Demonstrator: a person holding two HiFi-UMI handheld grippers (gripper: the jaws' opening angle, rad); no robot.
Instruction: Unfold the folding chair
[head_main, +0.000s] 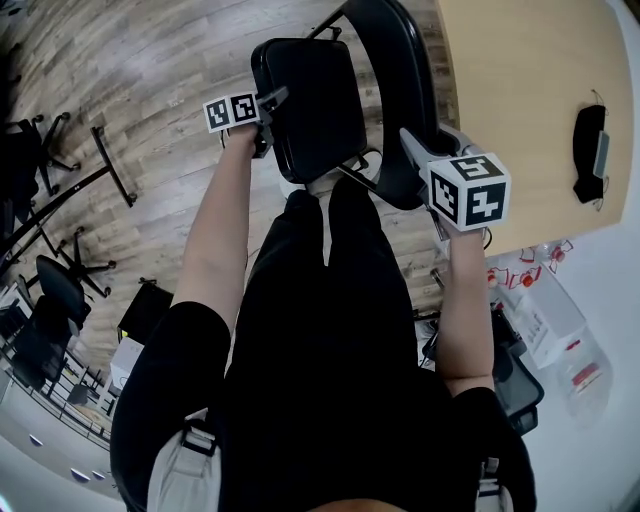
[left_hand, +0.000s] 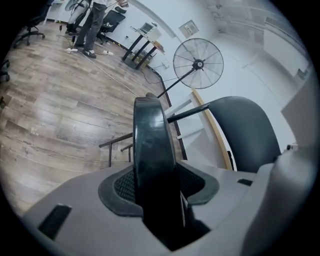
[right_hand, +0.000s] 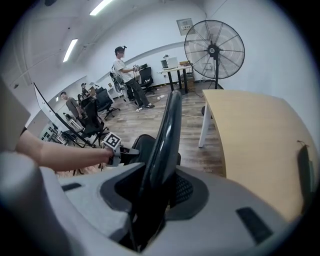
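Observation:
A black folding chair stands in front of me on the wooden floor. Its padded seat (head_main: 310, 105) is tipped toward me, and the curved backrest (head_main: 400, 90) rises at its right. My left gripper (head_main: 272, 100) is shut on the seat's left edge; in the left gripper view the seat edge (left_hand: 150, 145) fills the gap between the jaws of that gripper (left_hand: 157, 187). My right gripper (head_main: 415, 150) is shut on the backrest's edge, and the thin backrest rim (right_hand: 167, 135) runs up between the jaws of that gripper (right_hand: 152, 195).
A light wooden table (head_main: 520, 110) stands close on the right with a black object (head_main: 590, 150) on it. A large pedestal fan (right_hand: 215, 49) is behind the chair. Office chairs (head_main: 55, 290) and desks are on the left. People (right_hand: 125, 75) stand farther back.

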